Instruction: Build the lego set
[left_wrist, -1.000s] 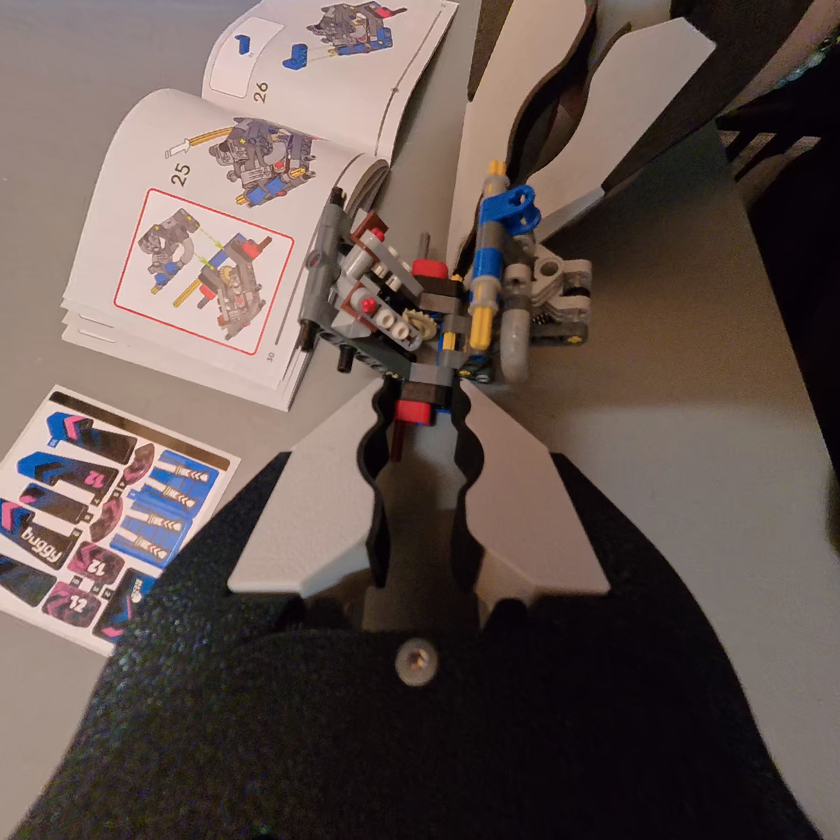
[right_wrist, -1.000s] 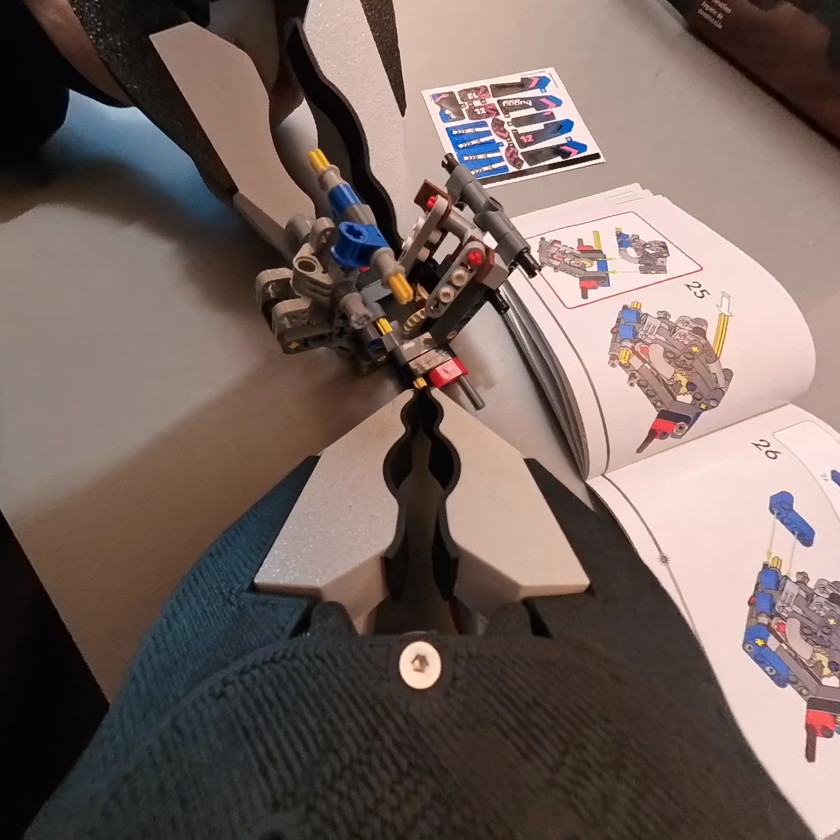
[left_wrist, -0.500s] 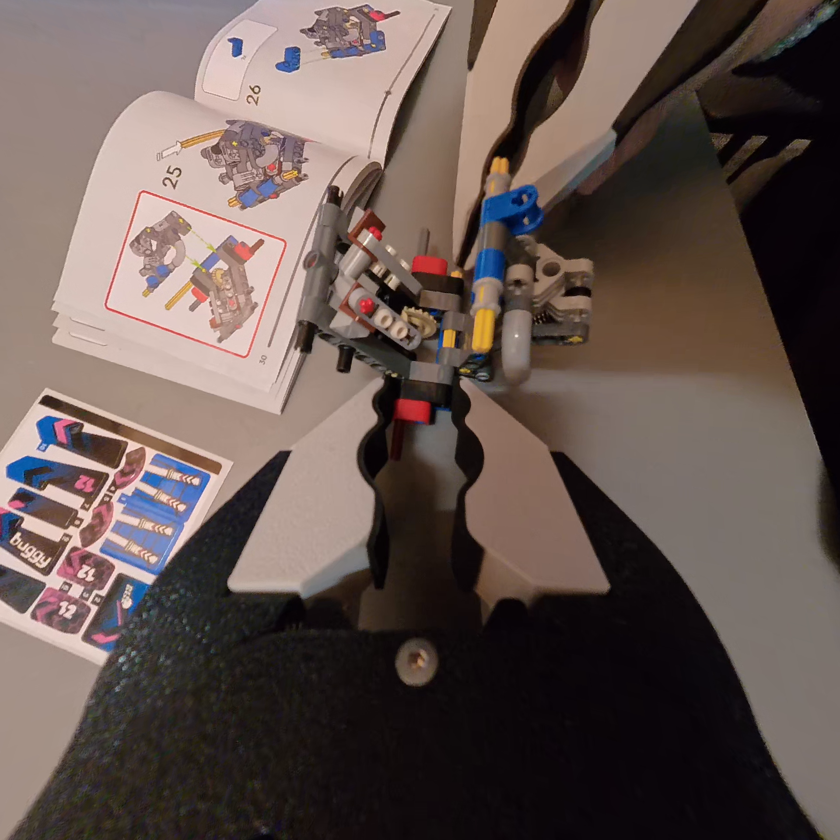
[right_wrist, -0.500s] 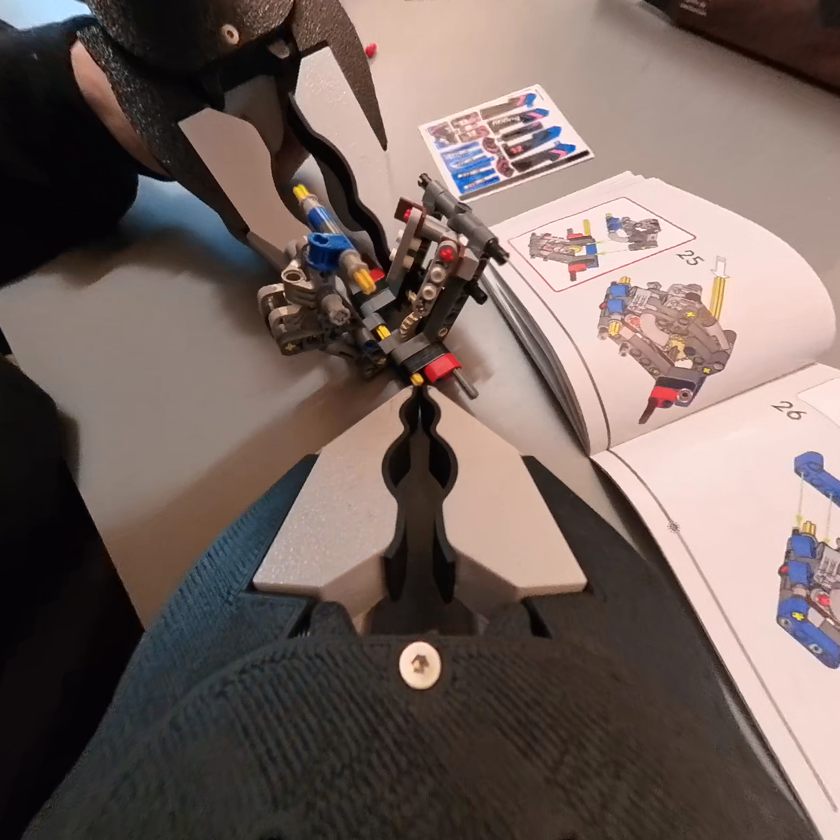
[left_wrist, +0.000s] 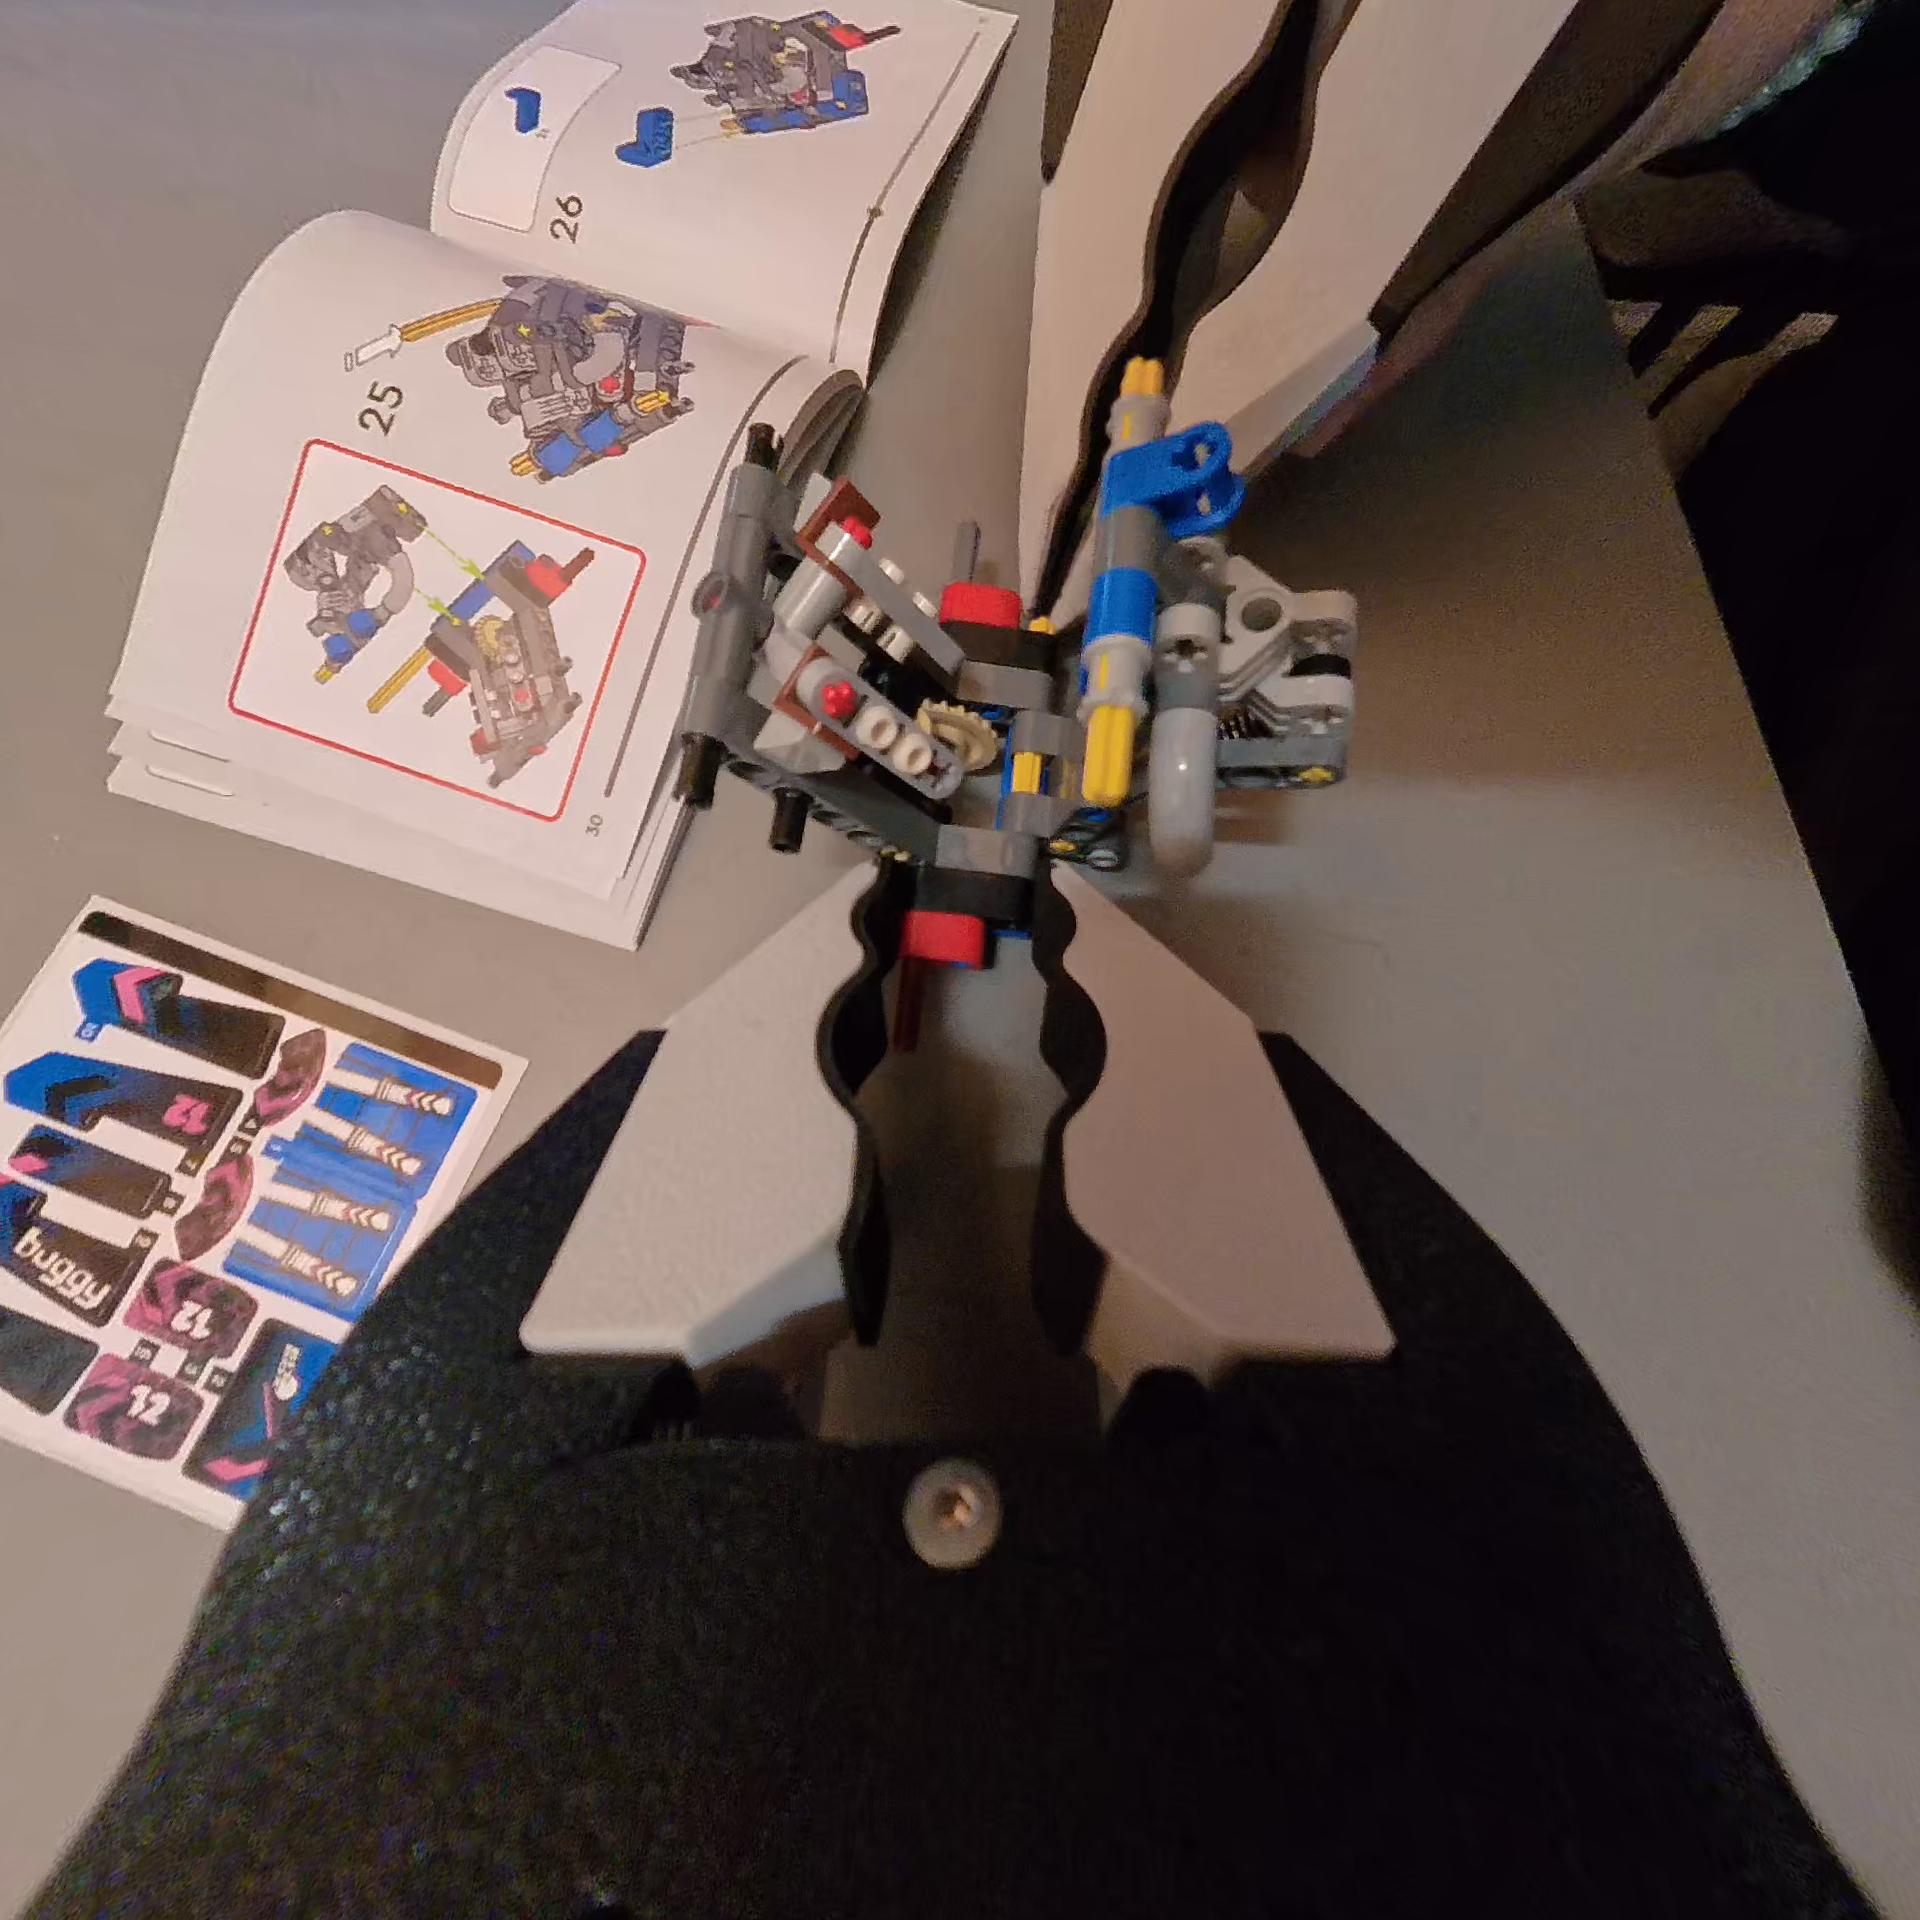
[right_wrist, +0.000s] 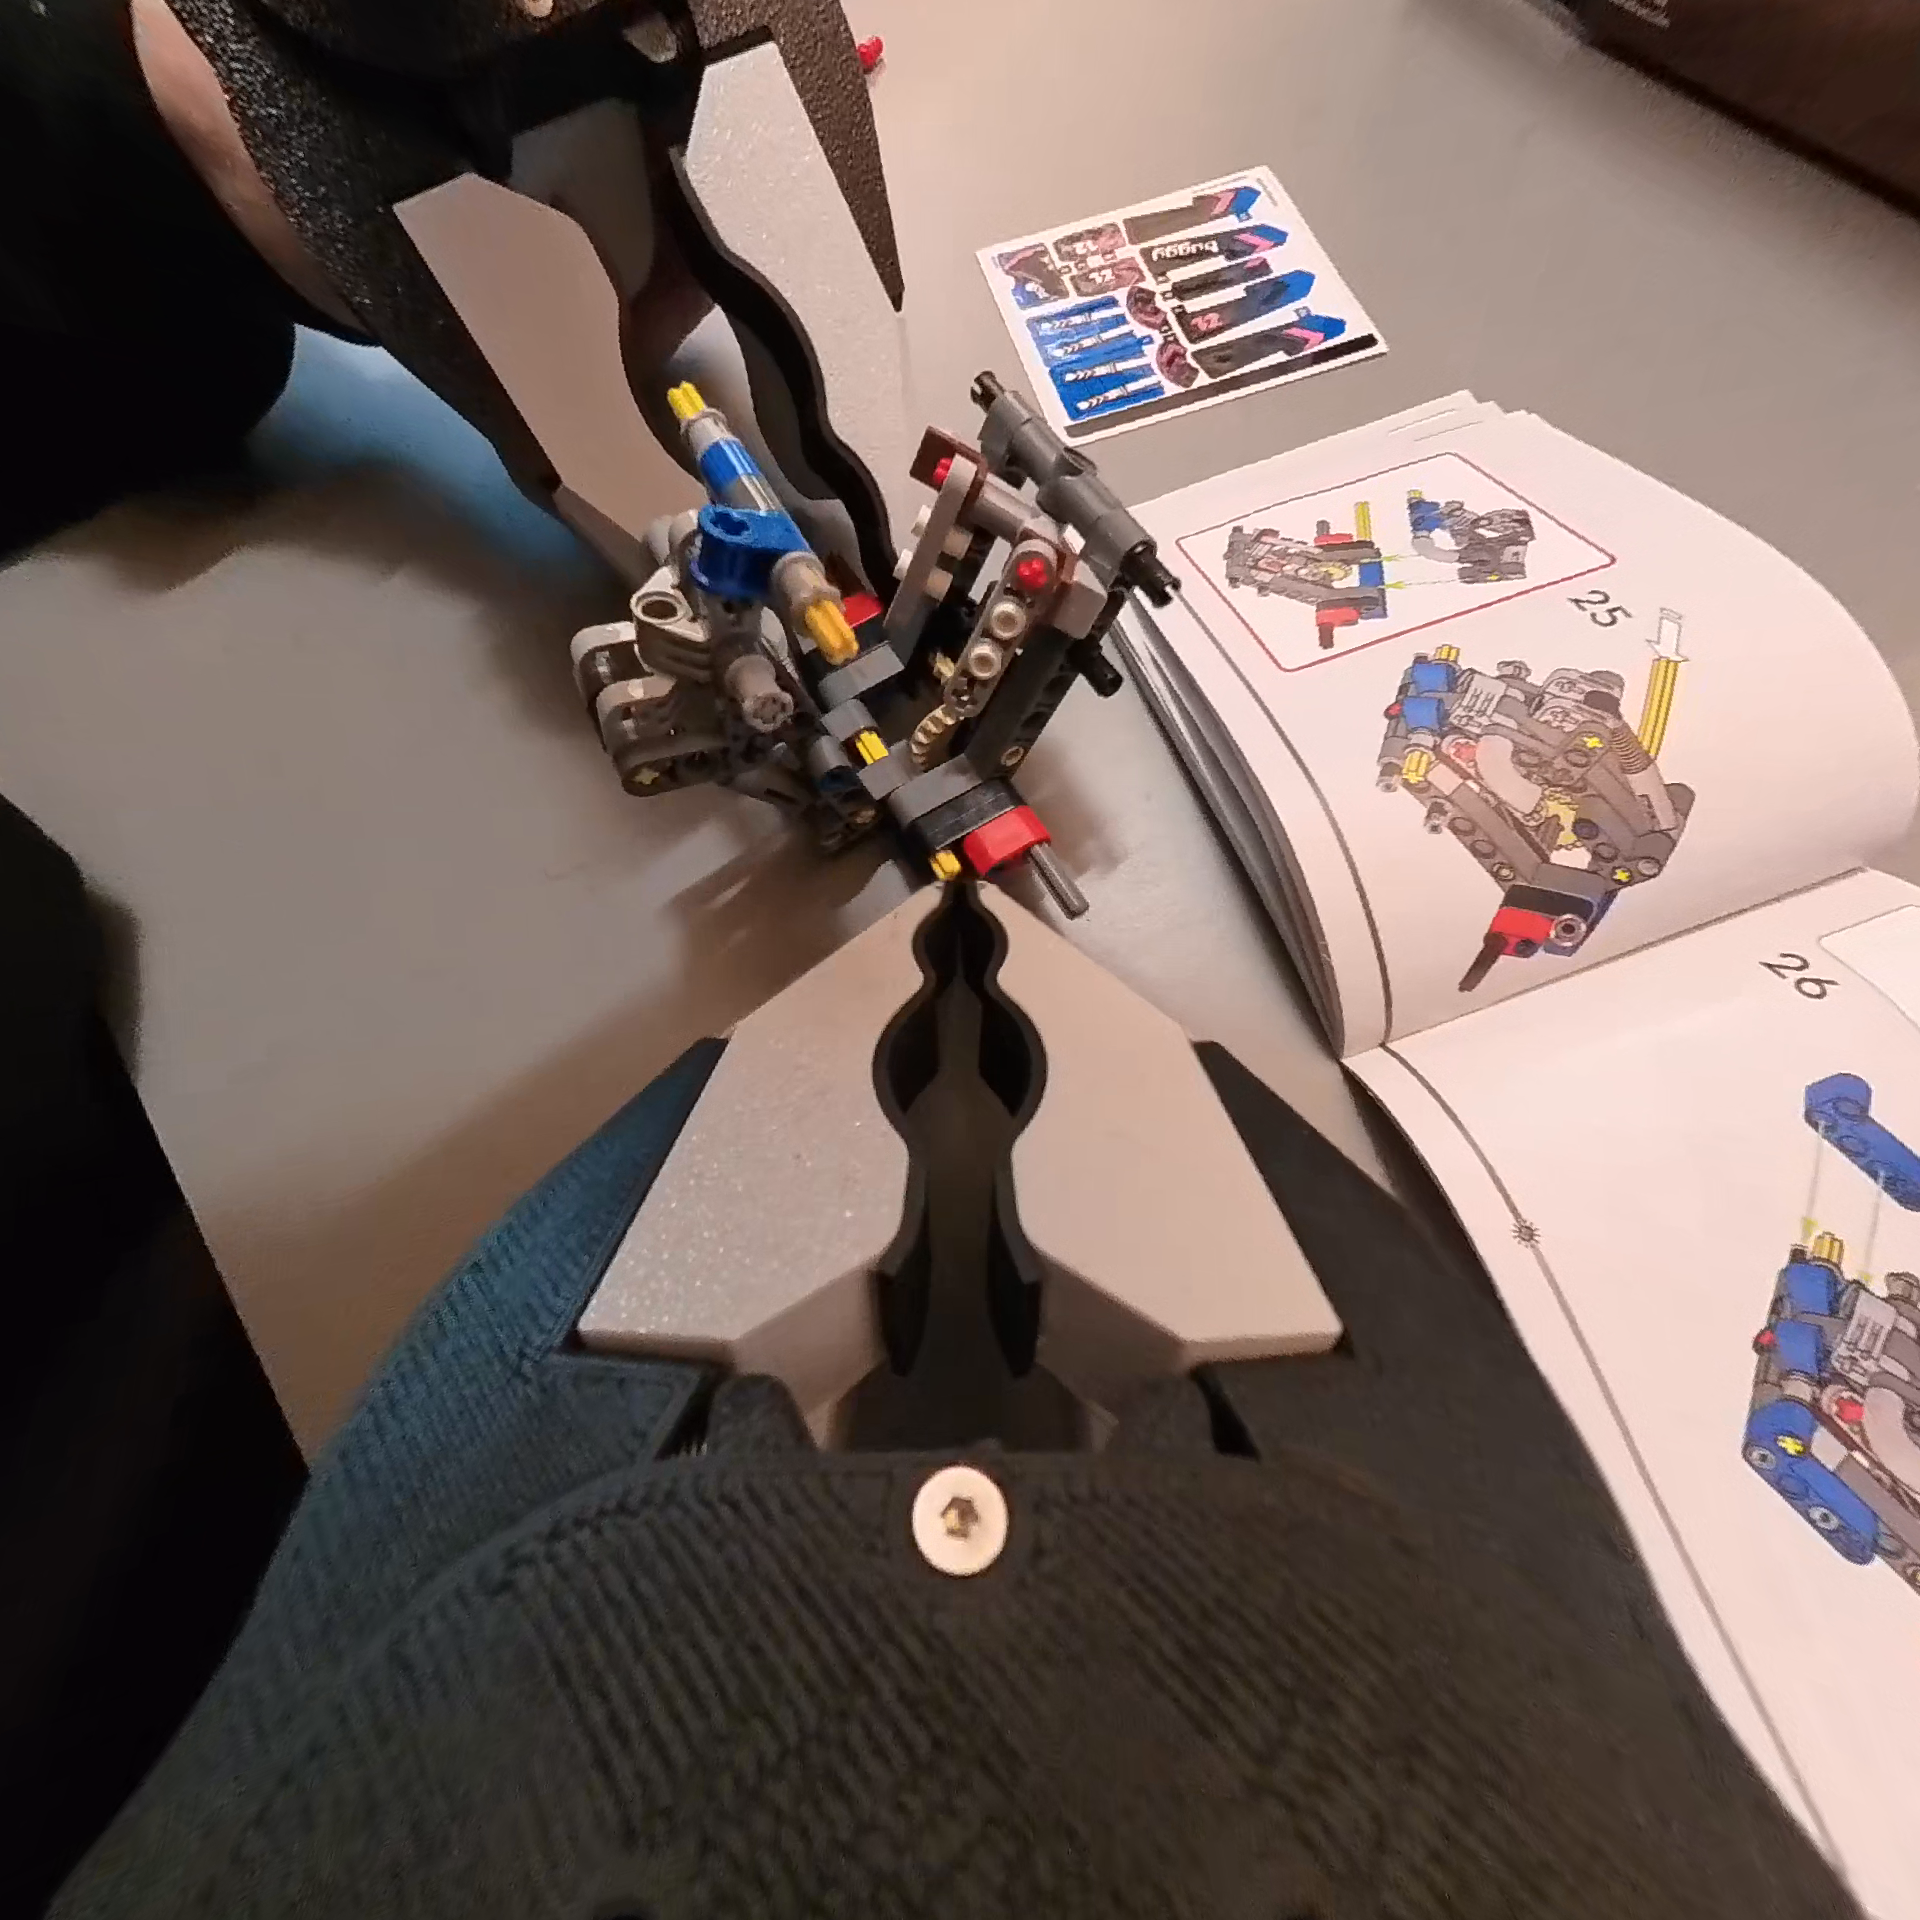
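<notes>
A half-built lego model (left_wrist: 935, 707) of grey, black, red and blue parts stands on the grey table (left_wrist: 1455, 987). A blue connector (left_wrist: 1174, 483) sits on its upright yellow axle. My left gripper (left_wrist: 961, 920) is shut on the model's near end, on a black and red part. My right gripper (right_wrist: 956, 894) is shut, with its tips against the model (right_wrist: 935, 707) at a red bush and yellow pin on the opposite end. I cannot tell whether it pinches a part. The left gripper's fingers (right_wrist: 769, 208) show in the right wrist view, and the right gripper's fingers (left_wrist: 1101, 208) in the left wrist view.
An open instruction booklet (left_wrist: 416, 582) lies beside the model, also seen in the right wrist view (right_wrist: 1455, 727). A sticker sheet (left_wrist: 208, 1143) lies past it (right_wrist: 1174, 301). A small red piece (right_wrist: 868, 47) lies far off. The table edge (left_wrist: 1714, 623) runs close by the model. Some 5 centimetres of space lies between my two pairs of fingers.
The right gripper has tilted more upright while its tips stay at the model's end. The left gripper and the model have shifted only slightly.
</notes>
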